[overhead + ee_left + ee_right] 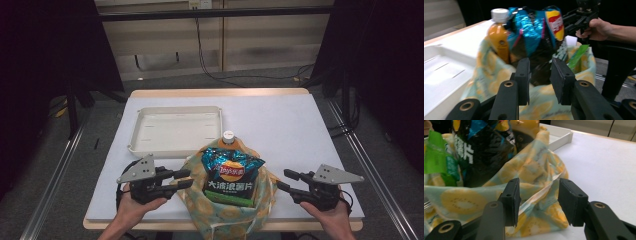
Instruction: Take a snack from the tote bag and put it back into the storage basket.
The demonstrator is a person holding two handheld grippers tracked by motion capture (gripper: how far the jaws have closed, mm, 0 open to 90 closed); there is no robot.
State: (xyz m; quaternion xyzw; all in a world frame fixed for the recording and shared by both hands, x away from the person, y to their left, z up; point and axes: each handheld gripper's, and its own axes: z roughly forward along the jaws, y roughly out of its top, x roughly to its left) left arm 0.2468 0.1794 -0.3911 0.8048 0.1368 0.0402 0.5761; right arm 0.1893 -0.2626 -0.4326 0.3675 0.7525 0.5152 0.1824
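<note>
While my left claw [184, 178] stands parted at the fabric bag's [197, 200] rim, unclamped, my right claw [284, 179] gapes just beside it; the bag, holding chips [231, 175] and bottle [228, 138], sits at the bench's [290, 125] near edge.

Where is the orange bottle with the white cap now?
In the high view the bottle stands upright at the far side of the patterned bag, behind the chip packet and just in front of the white tray.
</note>
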